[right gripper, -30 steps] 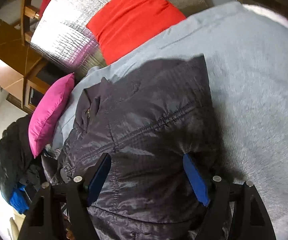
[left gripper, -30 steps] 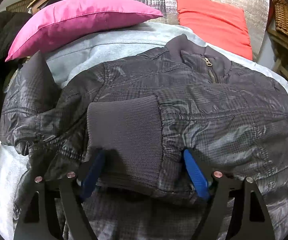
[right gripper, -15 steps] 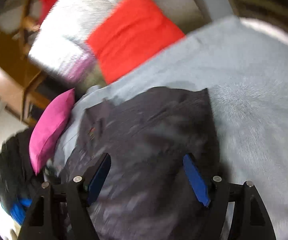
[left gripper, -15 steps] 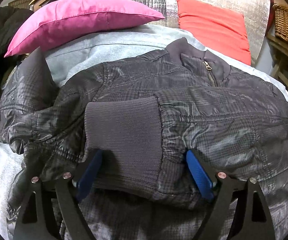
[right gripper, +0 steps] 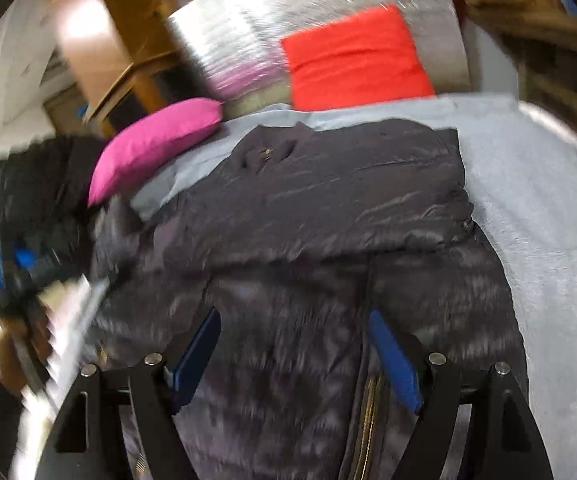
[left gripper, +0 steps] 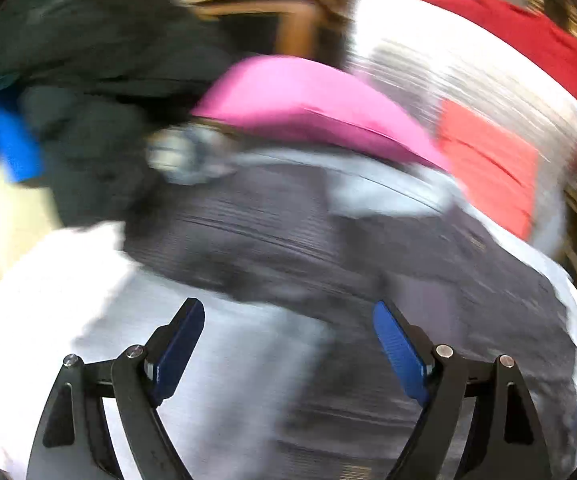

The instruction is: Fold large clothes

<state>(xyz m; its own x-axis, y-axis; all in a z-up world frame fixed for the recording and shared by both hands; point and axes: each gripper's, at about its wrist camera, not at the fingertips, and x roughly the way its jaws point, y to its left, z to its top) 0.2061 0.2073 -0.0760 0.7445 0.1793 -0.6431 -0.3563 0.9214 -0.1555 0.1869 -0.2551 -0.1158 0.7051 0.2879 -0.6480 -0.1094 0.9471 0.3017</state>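
On the grey bedcover [right gripper: 536, 208] lies the dark jacket [right gripper: 328, 208], pink pillow [right gripper: 156, 140] far left. Left gripper [left gripper: 288, 344] hangs wide apart, holding nothing, over cover and jacket edge. Right gripper [right gripper: 294, 352] gapes equally wide above the jacket's zip [right gripper: 368, 420].

We see heavy motion blur smearing the left wrist view, with the silver backrest [left gripper: 460, 76] blown out by glare. Our right wrist view is sharper at centre, streaked at its left edge, and both bend strongly toward dark fisheye corners.
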